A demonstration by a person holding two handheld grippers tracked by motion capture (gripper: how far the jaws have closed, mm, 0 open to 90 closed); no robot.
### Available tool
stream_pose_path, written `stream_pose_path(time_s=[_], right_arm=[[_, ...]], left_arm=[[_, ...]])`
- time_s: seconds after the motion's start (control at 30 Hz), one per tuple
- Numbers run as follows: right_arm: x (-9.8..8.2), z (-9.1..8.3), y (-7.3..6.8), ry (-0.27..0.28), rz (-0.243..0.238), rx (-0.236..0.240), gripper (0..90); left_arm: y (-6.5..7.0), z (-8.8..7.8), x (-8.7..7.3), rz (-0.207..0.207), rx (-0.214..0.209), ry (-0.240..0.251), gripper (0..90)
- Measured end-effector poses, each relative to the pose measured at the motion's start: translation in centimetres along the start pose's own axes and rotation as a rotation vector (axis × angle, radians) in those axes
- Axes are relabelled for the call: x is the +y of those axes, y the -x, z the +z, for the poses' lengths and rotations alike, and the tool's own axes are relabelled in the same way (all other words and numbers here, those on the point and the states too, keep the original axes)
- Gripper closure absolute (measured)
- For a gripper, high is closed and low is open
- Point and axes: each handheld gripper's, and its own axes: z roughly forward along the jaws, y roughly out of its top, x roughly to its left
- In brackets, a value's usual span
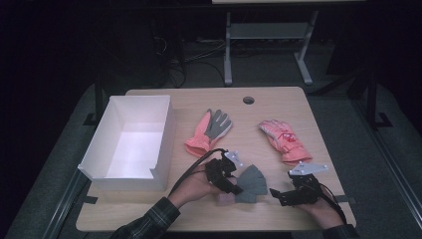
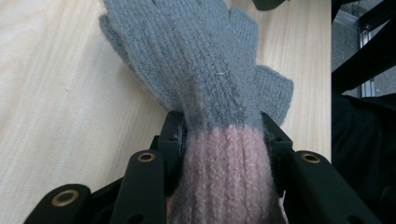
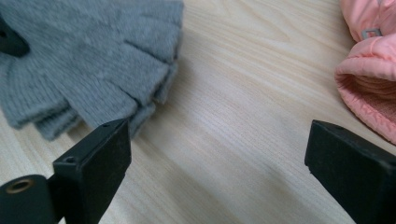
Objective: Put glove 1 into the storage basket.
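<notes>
The step in hand is the pick-up of the grey knitted glove (image 1: 250, 180), which lies low in the centre of the high view on the bench (image 1: 278, 102), between the two grippers. In the left gripper view the left gripper (image 2: 224, 140) has its fingers (image 2: 172, 137) pressed in on either side of the glove's pink ribbed cuff, so the glove is gripped at the wrist end while its grey finger part fans out flat on the wood toward the top of that frame. The right gripper (image 1: 278, 195), at the lower right of the high view, stands wide open and holds nothing; its view shows bare wood between its fingers (image 3: 100, 154). The next move likely calls for a lift clear of the bench and a carry to the white box (image 1: 164, 130) at the left, keeping the soft knit from slipping. Counted: one grey glove, two pink gloves, namely one with a grey palm (image 1: 209, 130) in the centre and one padded (image 1: 284, 139) at the right, and one box.
</notes>
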Motion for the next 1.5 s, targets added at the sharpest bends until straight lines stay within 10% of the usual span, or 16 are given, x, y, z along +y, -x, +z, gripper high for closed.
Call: stream_pose_path(time_s=[0.83,1.5], right_arm=[[0.0,0.3,-0.1,-0.005,-0.001,-0.002,6.6],[-0.1,0.4,-0.1,-0.006,0.002,-0.002,6.7]], left_arm=[[-0.8,-9.4,1.5,-0.110,0.093,0.104,60.9],[-2.5,-17.5,-1.8,-0.213,0.195,0.266,61.0]])
